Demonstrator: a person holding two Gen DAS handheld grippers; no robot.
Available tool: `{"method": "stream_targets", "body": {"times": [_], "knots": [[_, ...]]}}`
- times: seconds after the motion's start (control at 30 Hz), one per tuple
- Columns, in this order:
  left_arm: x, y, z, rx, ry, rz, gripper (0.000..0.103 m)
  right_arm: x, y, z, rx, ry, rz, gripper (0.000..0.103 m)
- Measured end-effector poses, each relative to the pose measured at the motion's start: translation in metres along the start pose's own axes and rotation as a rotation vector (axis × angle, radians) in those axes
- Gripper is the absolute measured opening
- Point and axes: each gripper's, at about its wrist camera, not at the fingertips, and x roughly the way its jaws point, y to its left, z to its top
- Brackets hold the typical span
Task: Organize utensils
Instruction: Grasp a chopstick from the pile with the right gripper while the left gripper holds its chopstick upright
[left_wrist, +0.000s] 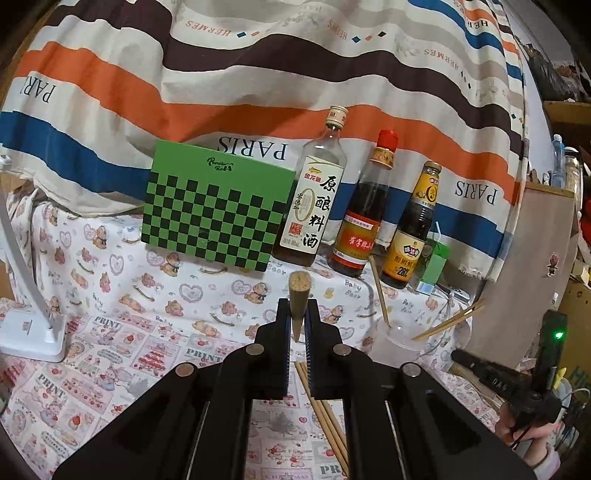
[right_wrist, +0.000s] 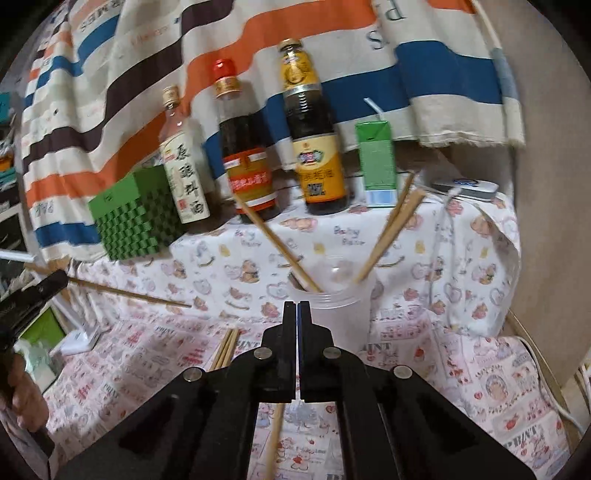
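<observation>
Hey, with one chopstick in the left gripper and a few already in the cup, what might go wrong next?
1. The left hand-held gripper pinches its chopstick near one end, so it could pivot or slip.
2. The plastic cup looks light, and the chopsticks in it lean far out; a bump might tip it.
3. The right hand-held gripper, shut on nothing, hovers close to the cup rim.
</observation>
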Motion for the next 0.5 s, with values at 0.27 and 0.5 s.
{"method": "stream_targets", "body": {"times": [0.27,0.5], "knots": [[-0.002,0.002,0.001,0.007,-0.019,0.025,0.006,0.059,0.007,-0.029,0.039,0.335,0.105,0.026],[-0.010,0.001,0.004,0.022,-0.052,0.036,0.006,0.077,0.040,-0.059,-0.123,0.468,0.066,0.033]]}}
